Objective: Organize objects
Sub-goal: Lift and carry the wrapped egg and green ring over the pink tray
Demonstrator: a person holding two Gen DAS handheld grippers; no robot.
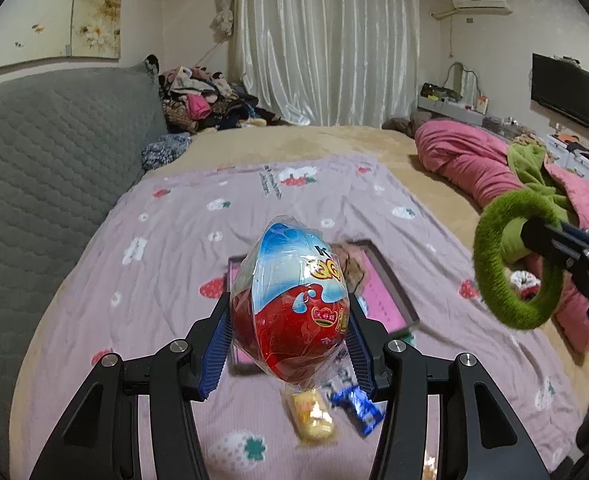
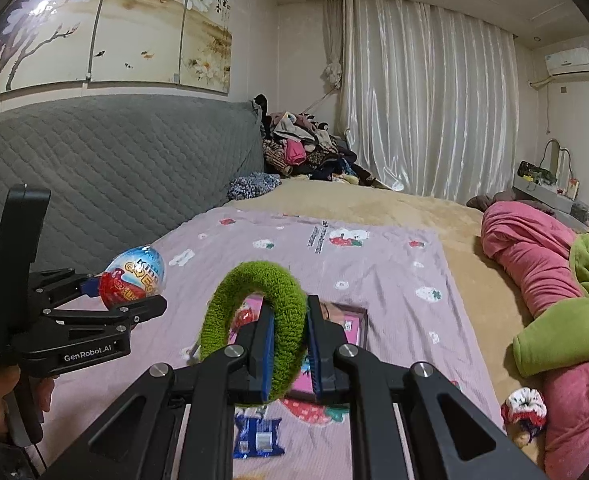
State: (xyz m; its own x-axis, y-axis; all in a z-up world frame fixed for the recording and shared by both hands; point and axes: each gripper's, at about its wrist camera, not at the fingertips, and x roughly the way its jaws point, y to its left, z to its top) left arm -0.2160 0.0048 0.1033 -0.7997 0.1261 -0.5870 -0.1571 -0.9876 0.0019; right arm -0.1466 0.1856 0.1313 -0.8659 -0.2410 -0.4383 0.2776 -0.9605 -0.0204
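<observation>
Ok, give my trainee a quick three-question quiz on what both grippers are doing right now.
1. True or false: the left gripper is empty.
2. What does the right gripper clamp? A) fuzzy green ring B) blue wrapper C) yellow packet
3. Fill in: below both grippers, a shallow pink-lined ___ lies on the bedsheet.

Key: 1 false, it grips the wrapped chocolate egg; 2 A; 3 tray.

Your red-and-blue foil-wrapped chocolate egg point(image 1: 294, 300) and fuzzy green ring point(image 2: 260, 328) are both held above the dark-framed pink tray point(image 1: 386, 300).
</observation>
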